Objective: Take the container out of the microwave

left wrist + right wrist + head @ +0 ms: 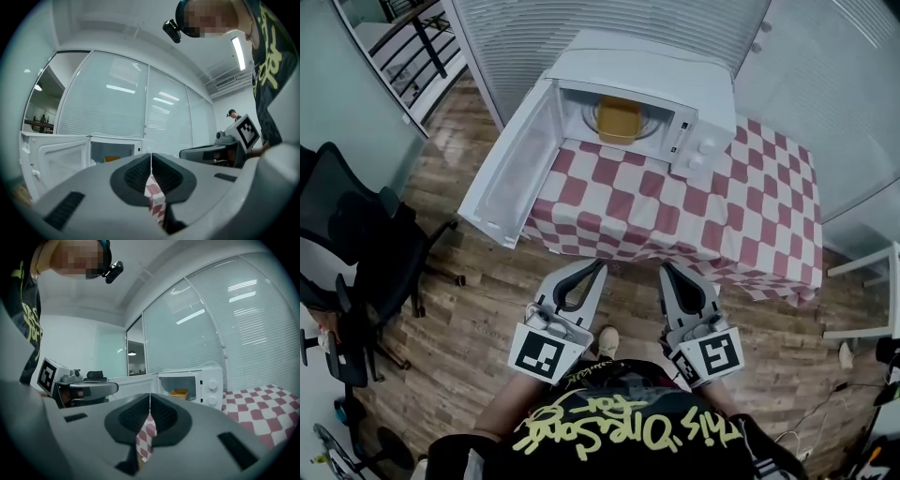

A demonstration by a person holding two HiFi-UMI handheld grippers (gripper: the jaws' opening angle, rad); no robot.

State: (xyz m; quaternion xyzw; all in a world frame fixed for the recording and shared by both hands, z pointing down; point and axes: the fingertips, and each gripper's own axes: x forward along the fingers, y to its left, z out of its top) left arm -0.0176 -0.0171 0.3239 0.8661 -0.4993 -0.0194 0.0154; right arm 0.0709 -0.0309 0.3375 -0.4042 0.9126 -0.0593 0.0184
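A white microwave [637,89] stands at the far left corner of the checkered table [741,216], its door [511,173] swung wide open to the left. Inside sits a yellow container [619,120], also seen as the container [179,393] in the right gripper view and a yellow sliver [111,159] in the left gripper view. My left gripper [602,265] and right gripper [664,267] hover side by side just short of the table's near edge, well away from the microwave. Both are shut with nothing held; left gripper [151,154], right gripper [150,394].
A black office chair [356,272] stands on the wooden floor to the left, close to the open door. A white rack [412,47] is at the far left and white furniture [867,267] at the right. Glass walls with blinds [609,19] run behind the table.
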